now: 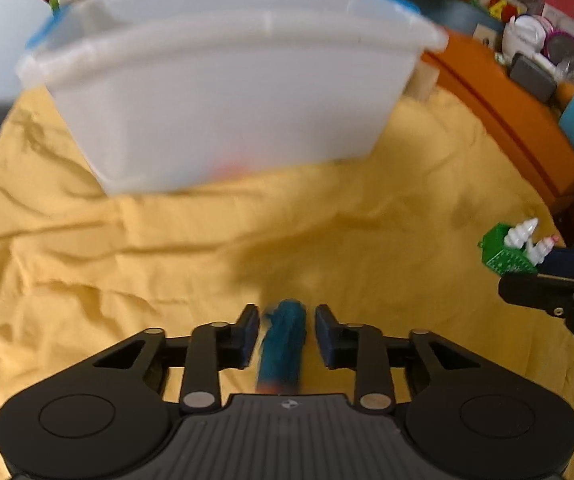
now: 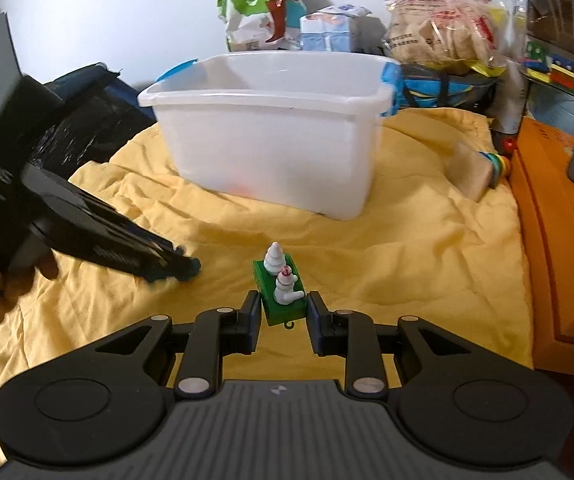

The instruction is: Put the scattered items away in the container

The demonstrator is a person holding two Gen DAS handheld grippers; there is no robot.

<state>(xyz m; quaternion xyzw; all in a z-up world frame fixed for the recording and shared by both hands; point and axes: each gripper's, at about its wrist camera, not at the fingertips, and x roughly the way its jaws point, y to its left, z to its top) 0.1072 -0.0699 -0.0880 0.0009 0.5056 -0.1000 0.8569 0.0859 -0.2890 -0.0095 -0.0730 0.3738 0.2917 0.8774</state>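
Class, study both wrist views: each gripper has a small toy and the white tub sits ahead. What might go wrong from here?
1. The blue toy lies between the left gripper pads with gaps either side; it may slip out.
2. The right gripper pinches only the near end of the green snowman toy; it might tip free before reaching the white tub.

A wrinkled, matt yellow cloth (image 2: 407, 248) is spread under a smooth, translucent white plastic tub (image 2: 271, 136). A glossy green plastic toy base with white figures (image 2: 283, 292) is seen, and crinkled glossy plastic snack bags (image 2: 439, 24) behind.
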